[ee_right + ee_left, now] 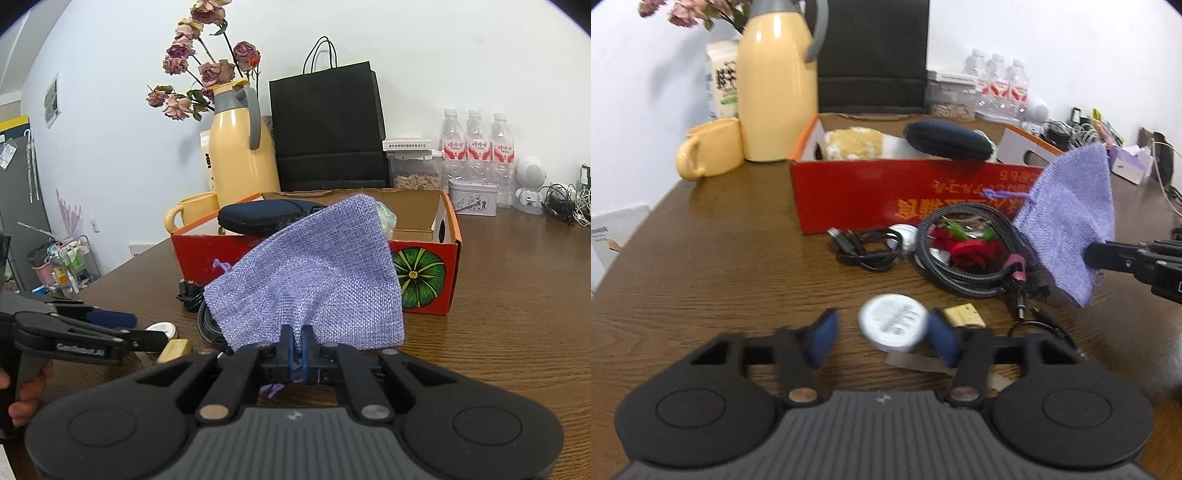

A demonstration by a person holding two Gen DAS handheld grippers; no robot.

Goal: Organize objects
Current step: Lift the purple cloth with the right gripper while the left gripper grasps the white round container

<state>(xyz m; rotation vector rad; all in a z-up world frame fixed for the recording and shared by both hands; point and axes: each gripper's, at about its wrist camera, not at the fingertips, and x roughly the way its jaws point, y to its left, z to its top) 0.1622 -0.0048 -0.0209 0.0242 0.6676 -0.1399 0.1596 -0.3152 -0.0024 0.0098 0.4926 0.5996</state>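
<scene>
My left gripper (884,321) hovers low over the wooden table (720,258), and a round white tin (892,326) lies between its blue pads (827,338). The right pad is at the tin's edge, while a gap shows on the left side. A purple woven pouch (314,273) hangs above the table, pinched at its lower edge by my shut right gripper (297,341). The same pouch (1071,221) shows at the right of the left wrist view. Behind it stands the open red box (424,280), which holds a dark blue case (258,218).
In front of the box (868,195) lie a black cable bundle (864,247), a braided cable coil (960,280) around a red flower piece (971,251), and a small yellow block (964,314). A yellow thermos (775,85), mug (709,151), black bag (328,129) and water bottles (476,147) line the back.
</scene>
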